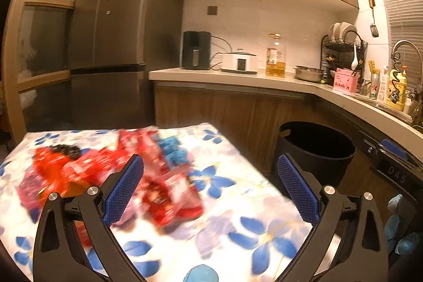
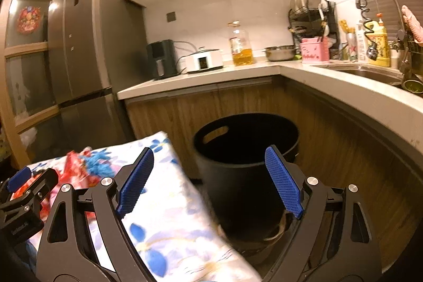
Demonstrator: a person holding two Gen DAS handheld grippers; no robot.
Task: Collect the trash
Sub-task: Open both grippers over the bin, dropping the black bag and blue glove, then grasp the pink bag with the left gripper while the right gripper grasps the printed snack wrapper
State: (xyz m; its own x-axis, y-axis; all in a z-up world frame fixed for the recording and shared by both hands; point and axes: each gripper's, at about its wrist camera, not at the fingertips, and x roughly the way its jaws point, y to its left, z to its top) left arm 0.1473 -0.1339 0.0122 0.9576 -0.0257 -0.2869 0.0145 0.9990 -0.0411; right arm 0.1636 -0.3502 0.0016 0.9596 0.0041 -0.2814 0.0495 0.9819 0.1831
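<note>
Several red snack wrappers [image 1: 169, 192] lie blurred on the flower-print tablecloth [image 1: 246, 205], with a crumpled blue piece [image 1: 171, 147] behind them. My left gripper [image 1: 210, 157] hovers over the table's right half, open, nothing between its blue pads; the nearest wrapper lies just below its left finger. A black bin [image 1: 317, 149] stands on the floor past the table's right edge. My right gripper [image 2: 209, 149] is open and empty, facing the black bin [image 2: 246, 149] over the table's corner [image 2: 171, 202]. The wrappers [image 2: 74, 168] show at the left, beside the left gripper's body [image 2: 26, 189].
An L-shaped counter [image 2: 201, 81] runs behind the bin, with an air fryer [image 1: 196, 50], a white cooker [image 1: 239, 62], an oil bottle [image 1: 275, 56], a dish rack [image 1: 343, 49] and a sink [image 2: 370, 72]. A tall grey fridge [image 1: 111, 44] stands at the left.
</note>
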